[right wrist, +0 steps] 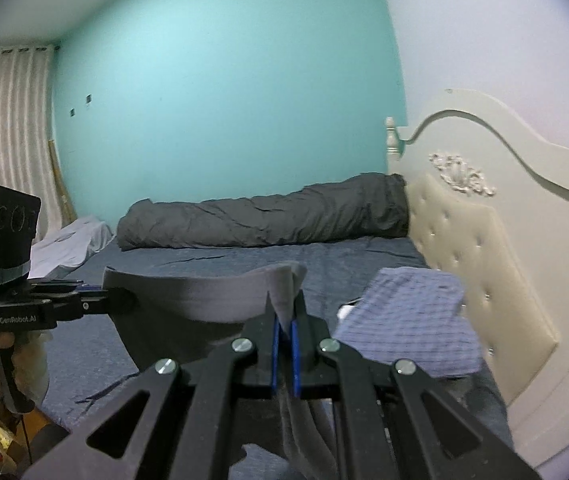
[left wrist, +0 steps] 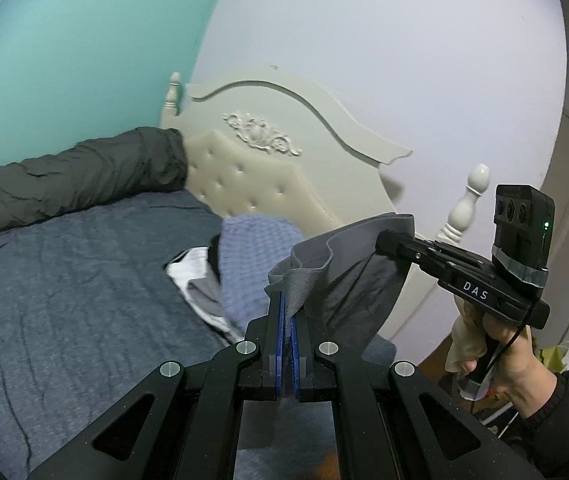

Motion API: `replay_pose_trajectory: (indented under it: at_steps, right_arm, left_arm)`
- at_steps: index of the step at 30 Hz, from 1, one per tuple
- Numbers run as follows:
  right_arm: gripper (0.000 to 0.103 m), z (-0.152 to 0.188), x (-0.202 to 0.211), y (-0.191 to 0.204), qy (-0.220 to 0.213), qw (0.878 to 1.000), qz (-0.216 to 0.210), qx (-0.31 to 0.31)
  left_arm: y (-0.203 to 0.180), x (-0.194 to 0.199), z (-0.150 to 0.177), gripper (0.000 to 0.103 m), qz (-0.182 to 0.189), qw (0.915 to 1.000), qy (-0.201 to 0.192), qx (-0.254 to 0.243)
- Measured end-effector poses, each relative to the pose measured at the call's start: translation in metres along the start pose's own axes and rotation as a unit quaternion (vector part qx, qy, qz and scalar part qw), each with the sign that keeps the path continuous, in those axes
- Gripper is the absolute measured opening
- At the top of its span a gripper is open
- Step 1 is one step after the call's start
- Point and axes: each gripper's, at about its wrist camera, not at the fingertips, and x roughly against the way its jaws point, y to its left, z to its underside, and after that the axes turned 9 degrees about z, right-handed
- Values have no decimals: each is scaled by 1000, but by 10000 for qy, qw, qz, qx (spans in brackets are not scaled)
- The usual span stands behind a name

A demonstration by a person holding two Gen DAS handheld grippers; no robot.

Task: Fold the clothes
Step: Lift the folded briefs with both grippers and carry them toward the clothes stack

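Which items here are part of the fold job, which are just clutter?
In play:
- grey garment, held up above the bed between both grippers
- left gripper, shut on its band
- right gripper, shut on its band
- blue checked clothes pile, probably next

Just lying about:
- rolled dark duvet
- headboard
- curtain

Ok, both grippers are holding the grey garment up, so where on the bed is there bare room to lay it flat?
The widest free patch is the dark blue bedspread between the rolled grey duvet by the teal wall and the near edge. It is crowded toward the headboard, where the checked blue garment lies over white and grey clothes.
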Motion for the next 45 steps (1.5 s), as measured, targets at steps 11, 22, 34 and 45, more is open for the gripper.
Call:
replay_pose_trajectory:
  at_steps: [11, 22, 34, 45]
  right_arm:
    - [4, -9, 13, -66, -91, 9991, 365, -212]
    - [4, -33, -7, -115, -16, 9977, 653, -176]
    - [4, -46, -86, -162, 275, 9965, 760, -204]
    - [4, -54, -203, -191, 894, 9921, 874, 74]
  left_arm:
    - [-14, -59, -29, 2, 250, 9997, 57, -22]
    - [-9, -122, -65, 2, 290, 9995, 136, -18]
    - [29, -198, -97, 2, 257, 9990, 258, 268]
    - [126, -279, -117, 2, -49, 9938, 683, 875]
